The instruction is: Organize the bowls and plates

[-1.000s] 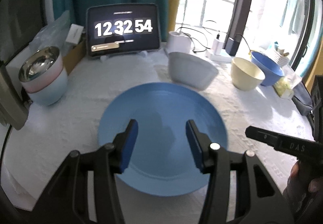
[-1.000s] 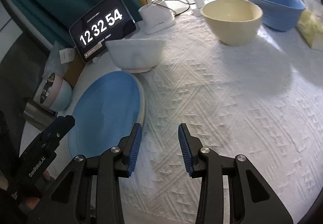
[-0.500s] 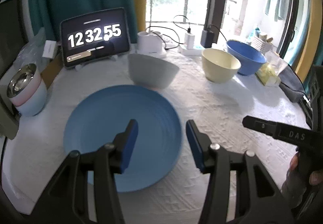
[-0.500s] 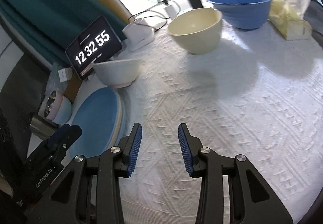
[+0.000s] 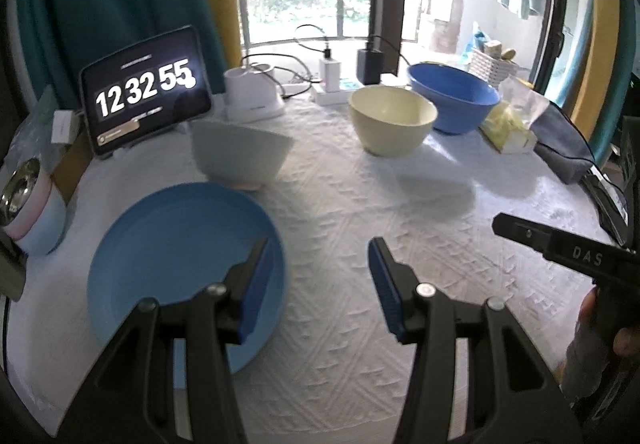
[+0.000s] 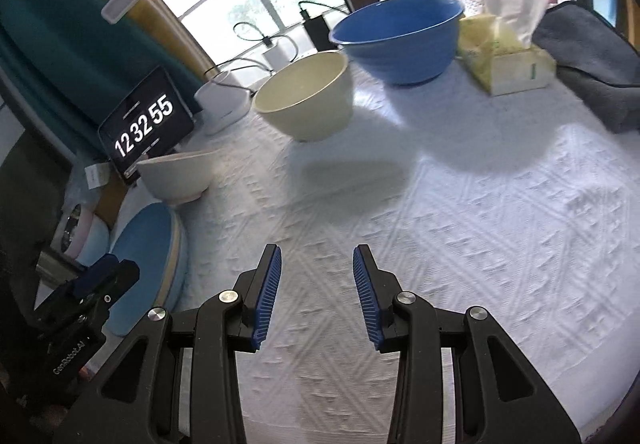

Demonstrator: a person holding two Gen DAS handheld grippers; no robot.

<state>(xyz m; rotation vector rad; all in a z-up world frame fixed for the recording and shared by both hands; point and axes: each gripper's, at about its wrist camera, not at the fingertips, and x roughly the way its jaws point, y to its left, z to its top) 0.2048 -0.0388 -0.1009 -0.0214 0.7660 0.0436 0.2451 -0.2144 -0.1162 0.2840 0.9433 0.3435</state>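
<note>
A blue plate lies on the white tablecloth at the left; in the right wrist view it seems to rest on a cream plate. Behind it stands a white bowl. A cream bowl and a big blue bowl stand farther back. My left gripper is open and empty, above the plate's right edge. My right gripper is open and empty over bare cloth.
A tablet clock stands at the back left beside a white charger with cables. Stacked cups with a steel top sit at the far left. A tissue pack and a dark cloth lie at the right.
Both grippers have swung to the right and pulled back. The blue plate has shifted left in both views, and the cream and blue bowls have come closer to centre.
</note>
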